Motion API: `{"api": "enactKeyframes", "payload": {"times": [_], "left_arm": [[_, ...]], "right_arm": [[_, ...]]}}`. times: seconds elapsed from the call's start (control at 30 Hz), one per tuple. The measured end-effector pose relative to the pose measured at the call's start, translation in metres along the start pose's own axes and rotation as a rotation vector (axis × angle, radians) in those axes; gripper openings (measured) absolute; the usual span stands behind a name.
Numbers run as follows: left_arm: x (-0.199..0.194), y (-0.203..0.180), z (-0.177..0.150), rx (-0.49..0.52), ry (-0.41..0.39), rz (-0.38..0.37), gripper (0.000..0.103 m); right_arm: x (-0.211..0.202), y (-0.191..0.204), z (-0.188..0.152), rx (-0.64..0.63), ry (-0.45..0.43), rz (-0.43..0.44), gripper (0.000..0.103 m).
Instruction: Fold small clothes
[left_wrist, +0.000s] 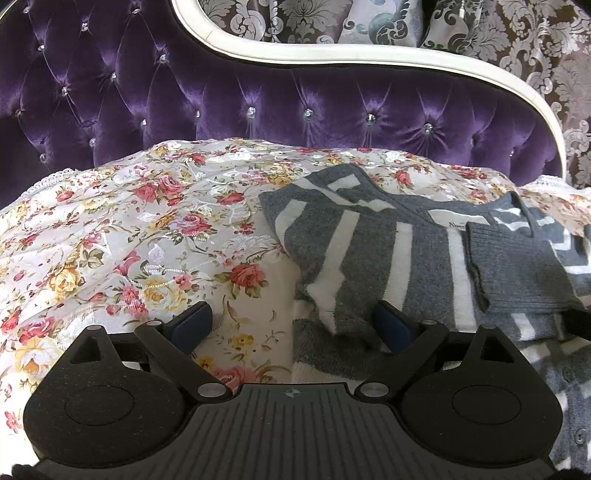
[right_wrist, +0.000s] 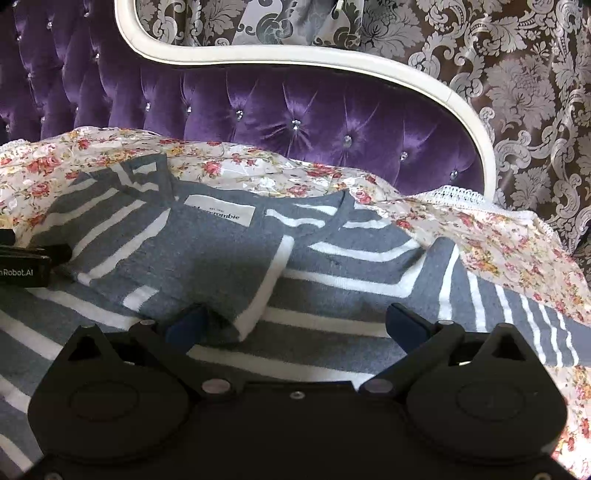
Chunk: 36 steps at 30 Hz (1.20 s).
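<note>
Grey-striped knit sweater (right_wrist: 229, 258) half-folded on floral bedspread (left_wrist: 110, 229) | left gripper (left_wrist: 295, 325) fingers spread, empty | right gripper (right_wrist: 295, 321) fingers spread, empty | risk: folded sleeve (right_wrist: 207, 280) slides open if either snags the soft knit

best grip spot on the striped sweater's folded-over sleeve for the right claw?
Probably the sleeve's near corner, where its white edge ends just ahead of the right claw. Come in low from the near side, one finger sliding under. That corner lies loose atop the sweater, so a pinch should take one layer only.
</note>
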<state>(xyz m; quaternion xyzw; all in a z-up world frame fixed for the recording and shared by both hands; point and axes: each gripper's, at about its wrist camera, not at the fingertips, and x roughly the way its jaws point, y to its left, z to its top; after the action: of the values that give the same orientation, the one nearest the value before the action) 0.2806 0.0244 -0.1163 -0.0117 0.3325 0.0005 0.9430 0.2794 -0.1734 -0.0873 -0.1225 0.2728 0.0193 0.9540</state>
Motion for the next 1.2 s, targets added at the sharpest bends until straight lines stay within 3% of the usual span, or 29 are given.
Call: {"api": "enactKeyframes", "payload": {"times": [0.27,0.4,0.7,0.93,1.07,1.2], "left_arm": [[-0.001,0.000,0.000,-0.004,-0.003,-0.003,0.095],[-0.001,0.000,0.000,-0.006,-0.004,-0.003,0.095],[-0.001,0.000,0.000,-0.009,-0.005,-0.005,0.095],[-0.002,0.000,0.000,-0.010,-0.008,-0.005,0.095],[-0.002,0.000,0.000,-0.010,-0.011,-0.005,0.095],[-0.002,0.000,-0.001,-0.010,-0.015,-0.005,0.095]], "right_arm": [[0.020,-0.002,0.010,0.009,0.018,-0.066,0.102],[0.023,-0.029,0.010,0.132,0.042,-0.093,0.102],[0.030,-0.077,-0.007,0.435,0.130,0.022,0.102],[0.027,-0.099,-0.013,0.571,0.135,0.031,0.102],[0.023,-0.110,-0.015,0.542,0.126,-0.043,0.102],[0.023,-0.134,-0.023,0.610,0.143,-0.035,0.102]]}}
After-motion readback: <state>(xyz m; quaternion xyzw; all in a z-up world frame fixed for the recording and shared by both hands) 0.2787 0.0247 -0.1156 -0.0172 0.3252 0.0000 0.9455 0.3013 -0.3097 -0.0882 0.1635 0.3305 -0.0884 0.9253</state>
